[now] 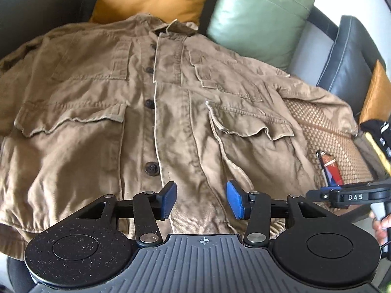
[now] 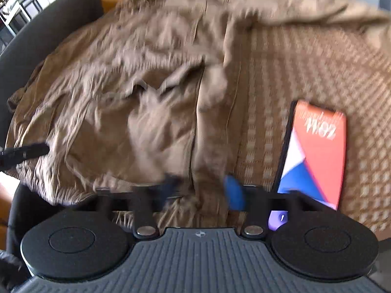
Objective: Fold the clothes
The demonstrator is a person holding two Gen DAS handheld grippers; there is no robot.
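On right gripper point(image 1: 347, 196), "DAS"; left gripper point(image 1: 201, 199) spread above jacket point(image 1: 122, 92); right's state unclear.

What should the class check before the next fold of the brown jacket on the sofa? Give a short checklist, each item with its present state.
1. Jacket spread flat, front up, buttoned: ok.
2. Left gripper open, nothing between its pads: ok.
3. Right gripper state: cannot tell, picture blurred.
4. Phone clear of the cloth: ok, on the woven mat beside the jacket, though near the hem.
5. Right-hand sleeve laid out: ok.
6. Cushions clear of the collar: not ok, they touch.
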